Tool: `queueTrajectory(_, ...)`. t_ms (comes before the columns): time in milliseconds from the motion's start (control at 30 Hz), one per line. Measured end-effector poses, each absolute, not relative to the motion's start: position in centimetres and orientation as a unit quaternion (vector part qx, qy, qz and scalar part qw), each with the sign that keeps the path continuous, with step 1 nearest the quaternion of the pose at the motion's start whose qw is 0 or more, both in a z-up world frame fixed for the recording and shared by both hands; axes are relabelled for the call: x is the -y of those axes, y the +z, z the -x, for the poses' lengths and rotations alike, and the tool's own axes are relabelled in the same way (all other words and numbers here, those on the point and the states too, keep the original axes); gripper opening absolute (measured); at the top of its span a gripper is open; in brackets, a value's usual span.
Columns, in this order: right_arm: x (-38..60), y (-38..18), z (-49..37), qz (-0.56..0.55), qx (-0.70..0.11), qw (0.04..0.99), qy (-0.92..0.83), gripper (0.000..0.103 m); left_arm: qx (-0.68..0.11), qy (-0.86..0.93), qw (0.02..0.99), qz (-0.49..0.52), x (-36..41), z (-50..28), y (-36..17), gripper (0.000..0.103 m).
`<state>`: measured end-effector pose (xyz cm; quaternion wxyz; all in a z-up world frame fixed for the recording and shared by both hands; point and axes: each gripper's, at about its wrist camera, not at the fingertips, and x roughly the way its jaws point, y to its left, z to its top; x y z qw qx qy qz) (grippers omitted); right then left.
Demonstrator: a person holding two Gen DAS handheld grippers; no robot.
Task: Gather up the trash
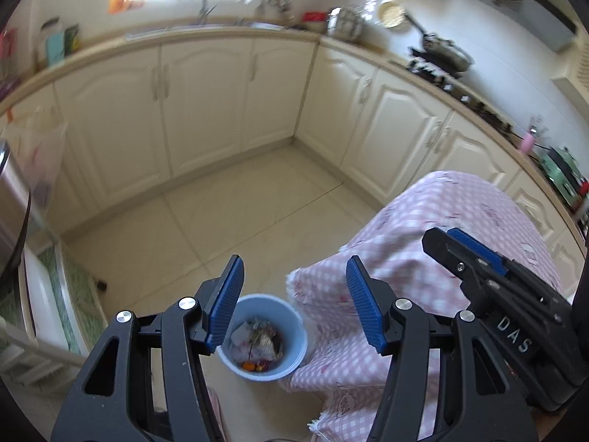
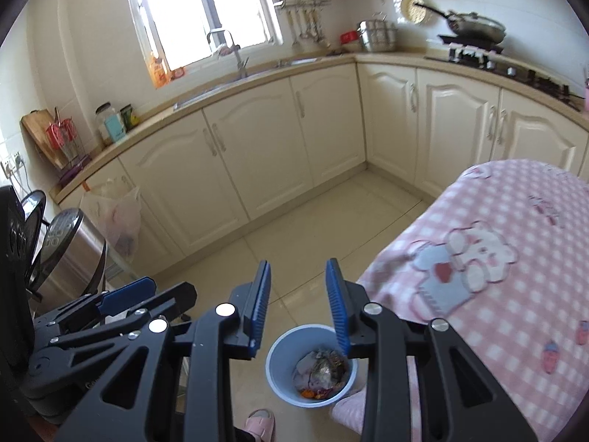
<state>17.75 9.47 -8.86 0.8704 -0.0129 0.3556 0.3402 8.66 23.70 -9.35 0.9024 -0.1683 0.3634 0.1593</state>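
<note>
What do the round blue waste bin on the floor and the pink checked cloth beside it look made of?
Round blue waste bin: probably plastic, with smooth, evenly coloured matte walls and a thin rim. Pink checked cloth: soft fabric, seemingly fleecy, draping in folds with a frayed white edge.

Kitchen corner, cream cabinets, tiled floor.

Cream cabinet doors [image 2: 257,140] ran along two walls and met at a corner, under a beige countertop [image 2: 154,118]. A window [image 2: 198,11] stood above the sink faucet [image 2: 235,51]. A wok [image 2: 475,25] sat on the gas stove [image 2: 493,64], with a steel pot [image 2: 377,35] near it on the counter and utensils hanging on a wall rail [image 2: 302,18]. A cutting board [image 2: 38,132] leaned at the far left, jars [image 2: 110,121] beside it. A plastic bag [image 2: 117,217] hung from a cabinet. A pink checked cloth [image 2: 497,258] covered a table at right. A rice cooker [image 2: 70,246] stood at left. A pink slipper [image 2: 261,423] showed on the pale floor tiles [image 2: 313,228].
</note>
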Motion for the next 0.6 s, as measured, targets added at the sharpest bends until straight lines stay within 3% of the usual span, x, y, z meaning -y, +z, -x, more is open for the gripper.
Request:
queueTrajectory(333,0.5,-3.4,-13.0,0.012,-0.266,0.934,0.238,0.035,-0.292,0.101,0.946,0.099,-15.6,-6.2,-3.9,0.064)
queueTrajectory(600,7.1,-1.7,-9.4,0.000,-0.230,0.957,0.176,0.038,-0.254,0.070,0.962,0.069,-10.6,-4.1,-1.6,0.065)
